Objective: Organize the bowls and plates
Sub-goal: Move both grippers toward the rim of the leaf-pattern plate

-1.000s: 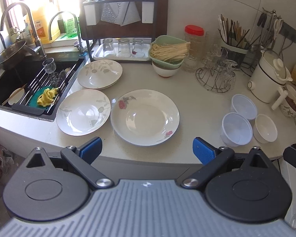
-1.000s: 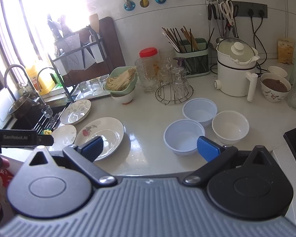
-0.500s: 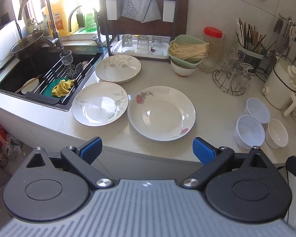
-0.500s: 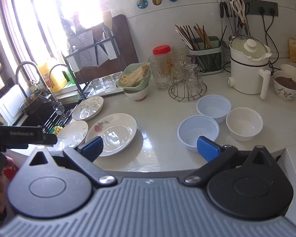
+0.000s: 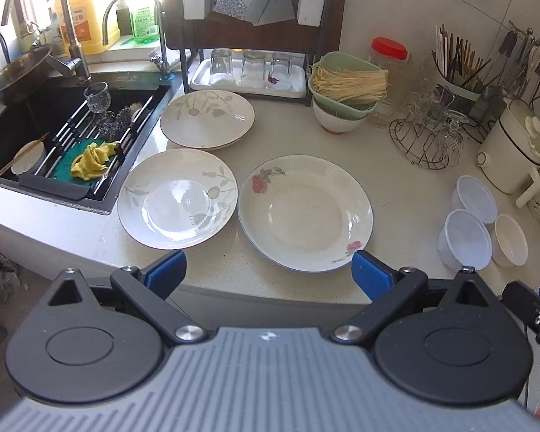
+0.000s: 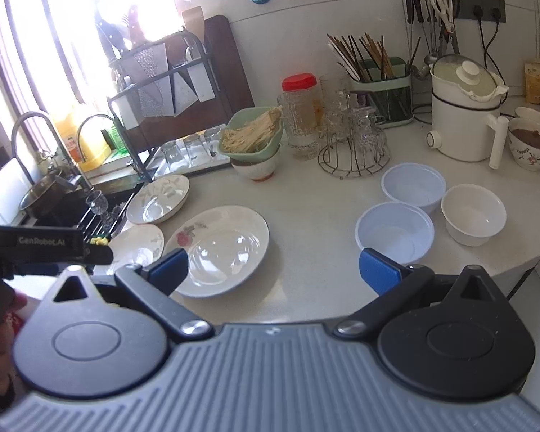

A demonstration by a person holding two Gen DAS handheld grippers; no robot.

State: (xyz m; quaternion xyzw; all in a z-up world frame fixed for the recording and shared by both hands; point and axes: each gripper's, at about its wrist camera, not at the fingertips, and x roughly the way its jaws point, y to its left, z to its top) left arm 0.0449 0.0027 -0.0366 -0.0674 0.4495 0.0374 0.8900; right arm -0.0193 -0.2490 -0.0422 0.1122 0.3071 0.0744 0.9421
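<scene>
Both your left gripper (image 5: 268, 270) and right gripper (image 6: 273, 268) hang wide apart and empty. Three plates (image 5: 305, 212) lie flat on the worktop (image 5: 406, 187); three bowls (image 6: 394, 232) cluster to the right. A flat rim may slip your fingers, and the front plate could slide off the edge.

I see a pale surface (image 5: 406, 194) beside a dark sink (image 5: 28, 122), white tiled wall (image 6: 370, 10), and a glaring sunlit window (image 6: 68, 25).
</scene>
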